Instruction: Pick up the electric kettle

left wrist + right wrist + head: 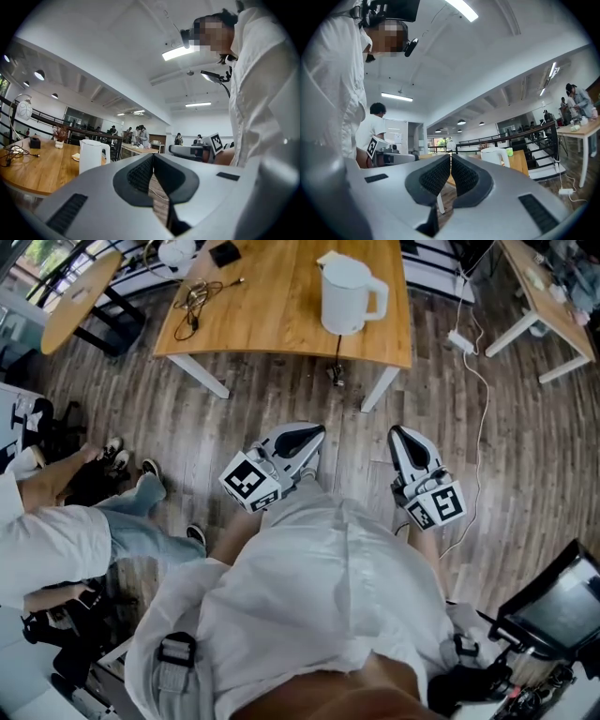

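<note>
A white electric kettle point(349, 294) stands upright on the wooden table point(272, 315), near its front right corner, handle to the right. It also shows in the left gripper view as the kettle point(92, 155) and in the right gripper view as the kettle point(495, 156). My left gripper point(317, 433) and right gripper point(396, 432) are held level over the floor, well short of the table. Both are shut with nothing between their jaws. The left gripper point(153, 158) and right gripper point(450, 156) tips meet in their own views.
Cables point(199, 296), a black box point(225, 253) and a lamp point(175, 250) lie on the table's far left. A cord point(337, 360) hangs from the table's front edge. A seated person point(66, 521) is at left, another desk point(544, 296) at right, white cable point(480, 409) on the floor.
</note>
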